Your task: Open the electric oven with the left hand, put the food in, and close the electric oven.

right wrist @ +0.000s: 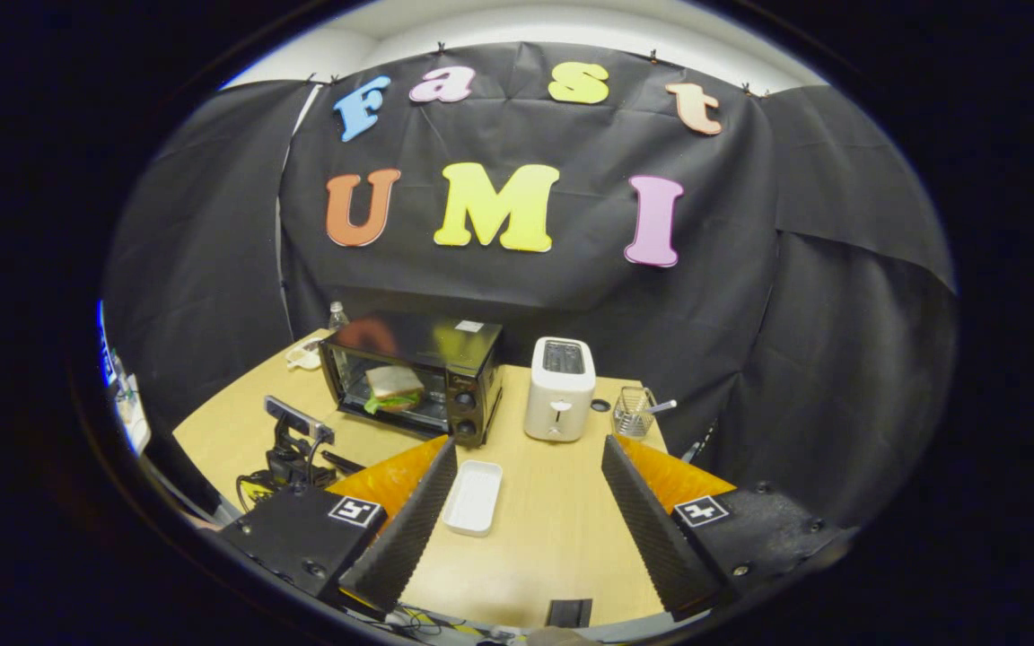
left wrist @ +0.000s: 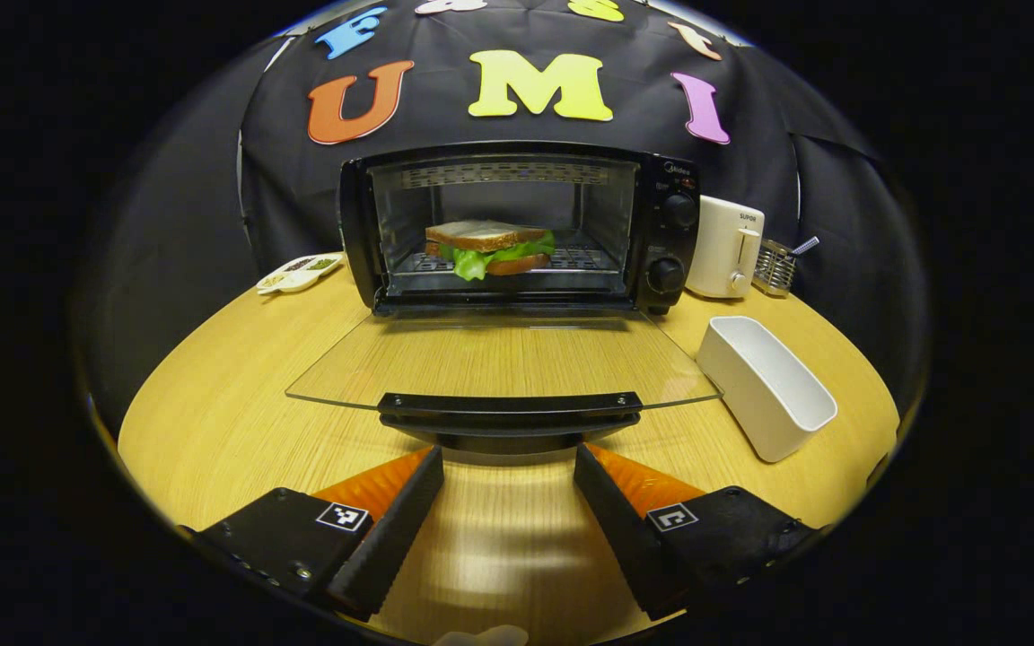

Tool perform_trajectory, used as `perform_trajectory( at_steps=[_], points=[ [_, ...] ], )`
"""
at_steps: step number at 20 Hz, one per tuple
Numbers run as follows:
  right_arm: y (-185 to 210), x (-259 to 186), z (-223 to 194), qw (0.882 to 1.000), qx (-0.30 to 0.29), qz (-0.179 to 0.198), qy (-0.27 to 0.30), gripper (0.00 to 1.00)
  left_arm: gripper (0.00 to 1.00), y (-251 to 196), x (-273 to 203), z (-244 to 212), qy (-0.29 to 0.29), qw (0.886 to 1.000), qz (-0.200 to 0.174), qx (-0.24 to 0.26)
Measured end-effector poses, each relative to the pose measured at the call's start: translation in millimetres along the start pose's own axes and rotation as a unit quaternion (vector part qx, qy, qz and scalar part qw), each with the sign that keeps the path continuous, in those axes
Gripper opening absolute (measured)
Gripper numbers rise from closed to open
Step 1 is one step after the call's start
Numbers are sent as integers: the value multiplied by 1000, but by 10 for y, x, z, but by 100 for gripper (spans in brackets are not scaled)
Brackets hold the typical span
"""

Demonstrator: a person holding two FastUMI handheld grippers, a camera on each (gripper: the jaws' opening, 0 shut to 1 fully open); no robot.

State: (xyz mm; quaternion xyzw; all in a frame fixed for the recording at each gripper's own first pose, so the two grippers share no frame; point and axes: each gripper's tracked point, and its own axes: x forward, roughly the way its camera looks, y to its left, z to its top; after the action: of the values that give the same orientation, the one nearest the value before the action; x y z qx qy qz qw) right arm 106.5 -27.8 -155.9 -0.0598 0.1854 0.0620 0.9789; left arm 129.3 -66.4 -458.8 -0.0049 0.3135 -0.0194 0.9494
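Two of three steps appear complete: the black electric oven (left wrist: pixel 517 229) stands open, and the toast-and-lettuce sandwich (left wrist: pixel 487 248) sits on its rack at frame centre. Closing the glass door (left wrist: pixel 503 363) remains. The left gripper (left wrist: pixel 508 489) is open and empty below the door handle (left wrist: pixel 510 408); the right gripper (right wrist: pixel 526 516) is open and empty.

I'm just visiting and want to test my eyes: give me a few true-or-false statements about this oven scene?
1. The black electric oven's glass door lies open. True.
2. The sandwich with green lettuce sits in the white rectangular dish. False: it rests on the oven rack, and the dish is empty.
3. The left gripper grips the door handle. False: its fingers are open, short of it.
4. A white toaster stands beside the oven. True.
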Motion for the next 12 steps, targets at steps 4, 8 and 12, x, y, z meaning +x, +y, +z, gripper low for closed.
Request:
perform_trajectory(
  at_steps=[4, 8, 12],
  points=[
    [-19, 17, 10, 1000, 6, 3, -1, 100, 96, -5, -27, 70, -2, 1000, -3, 5],
    [-66, 52, 11, 1000, 19, 0, -1, 100, 96, -10, -82, 192, -8, 1000, -4, 3],
    [-87, 43, 15, 999, 32, -1, -1, 100, 96, 24, -158, 352, -16, 1000, -4, 1]
  ],
)
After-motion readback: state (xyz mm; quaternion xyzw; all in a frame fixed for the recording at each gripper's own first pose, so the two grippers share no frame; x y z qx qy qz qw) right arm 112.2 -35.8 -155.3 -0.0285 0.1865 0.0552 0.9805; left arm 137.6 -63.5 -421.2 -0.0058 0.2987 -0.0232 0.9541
